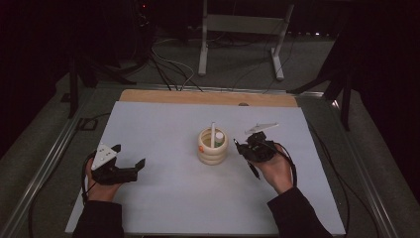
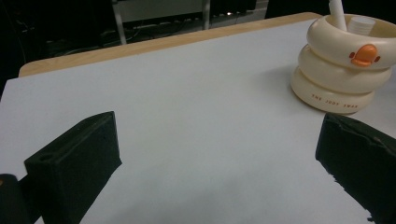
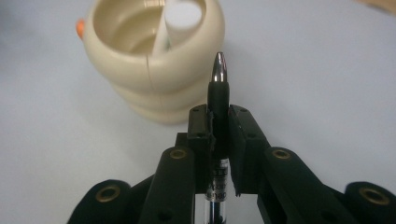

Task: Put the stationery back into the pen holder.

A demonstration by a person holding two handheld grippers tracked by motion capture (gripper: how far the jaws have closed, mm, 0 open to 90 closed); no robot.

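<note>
A cream ringed pen holder [image 1: 213, 148] [image 2: 341, 65] [image 3: 154, 70] with an orange duck bill stands mid-mat. Inside it lean a white pen [image 1: 213, 133] [image 2: 337, 14] and a white-capped tube [image 2: 362, 23] [image 3: 183, 16]. My right gripper [image 1: 238, 145] [image 3: 218, 114] sits just right of the holder, shut on a black pen [image 1: 254, 170] [image 3: 218, 88] whose metal tip points toward the holder's wall. My left gripper [image 1: 130, 156] [image 2: 217, 126] rests low at the mat's left, jaws wide apart with nothing between them, well away from the holder.
A pale mat [image 1: 173, 198] covers the table, with a wooden strip [image 1: 208, 97] showing at its far edge. Beyond it stand a metal frame's legs [image 1: 203, 44] and loose floor cables [image 1: 171, 64]. Metal rails run along both table sides.
</note>
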